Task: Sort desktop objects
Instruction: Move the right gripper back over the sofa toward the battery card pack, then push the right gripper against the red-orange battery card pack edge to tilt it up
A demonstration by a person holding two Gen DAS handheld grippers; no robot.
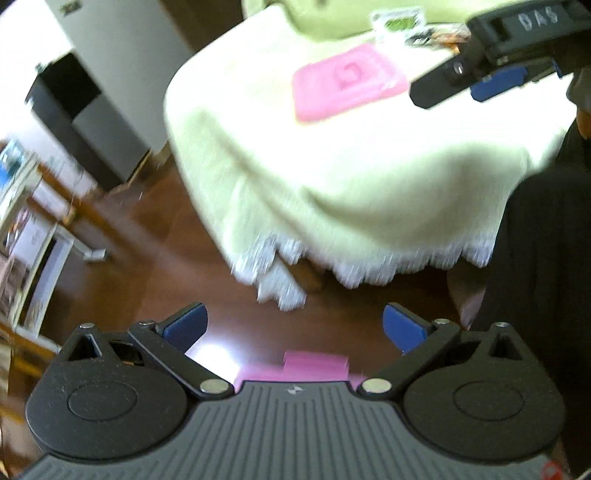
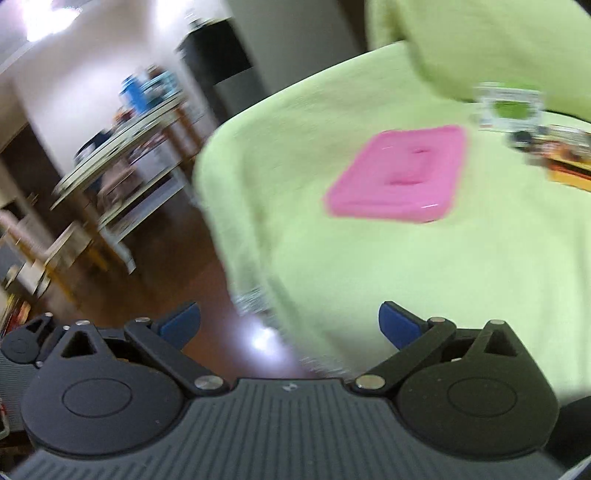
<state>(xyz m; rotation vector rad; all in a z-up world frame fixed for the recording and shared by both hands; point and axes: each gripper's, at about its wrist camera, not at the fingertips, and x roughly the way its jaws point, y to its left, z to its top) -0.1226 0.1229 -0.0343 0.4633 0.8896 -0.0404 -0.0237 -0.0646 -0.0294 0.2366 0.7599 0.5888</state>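
A flat pink lid-like tray (image 1: 347,83) (image 2: 399,177) lies on a table under a pale green cloth (image 1: 332,166) (image 2: 406,277). Small packets (image 1: 399,22) (image 2: 511,109) and snack wrappers (image 1: 443,35) (image 2: 561,147) sit at the table's far edge. My left gripper (image 1: 293,325) is open over the floor, short of the table's fringed edge, with nothing between its blue pads (image 1: 184,325). A blurred pink piece (image 1: 314,363) shows just above its body; what it is cannot be told. My right gripper (image 2: 290,325) (image 1: 480,74) is open and empty, near the table's left corner.
The dark wooden floor (image 1: 166,240) spreads left of the table. A shelf rack with clutter (image 2: 122,147) and a black cabinet (image 1: 62,107) stand further left. A person's dark clothing (image 1: 535,277) fills the right side of the left wrist view. Both views are motion-blurred.
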